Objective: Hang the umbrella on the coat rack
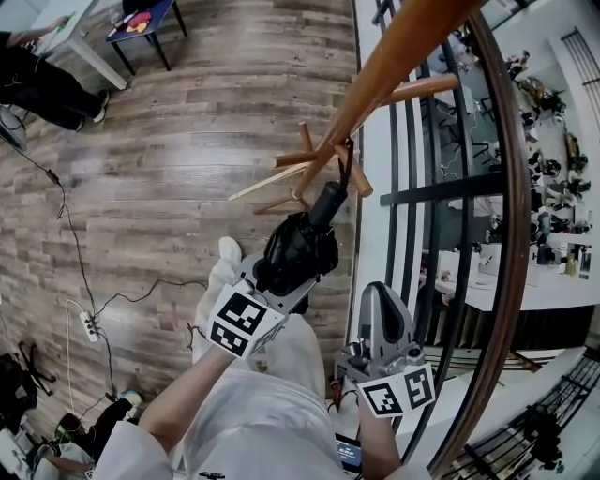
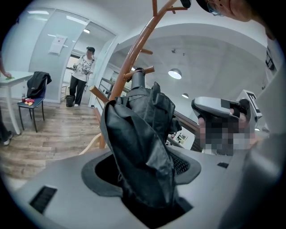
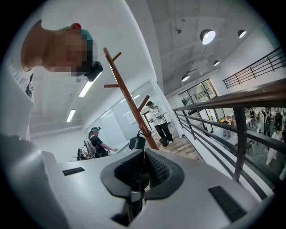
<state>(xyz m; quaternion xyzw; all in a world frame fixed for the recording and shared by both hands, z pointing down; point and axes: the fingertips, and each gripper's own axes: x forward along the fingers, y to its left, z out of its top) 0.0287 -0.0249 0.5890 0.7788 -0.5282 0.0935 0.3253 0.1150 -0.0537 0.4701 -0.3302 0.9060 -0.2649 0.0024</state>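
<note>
A black folded umbrella (image 1: 298,249) lies between the jaws of my left gripper (image 1: 279,274), which is shut on its bundled fabric. Its handle (image 1: 329,202) points up at the wooden coat rack (image 1: 394,58). The wrist strap (image 1: 347,167) runs up to a peg by the pole and looks hooked over it. In the left gripper view the umbrella (image 2: 143,134) fills the gap of that gripper (image 2: 144,166), with the rack (image 2: 132,54) behind. My right gripper (image 1: 382,296) hangs lower right, apart from the umbrella. Its jaws (image 3: 144,155) are shut on nothing, and the rack (image 3: 128,102) stands ahead.
A railing with dark bars and a curved wooden handrail (image 1: 499,187) runs close on the right. On the wood floor lie cables and a power strip (image 1: 89,325). A table and chair (image 1: 142,22) stand far left. People stand in the background (image 2: 82,71).
</note>
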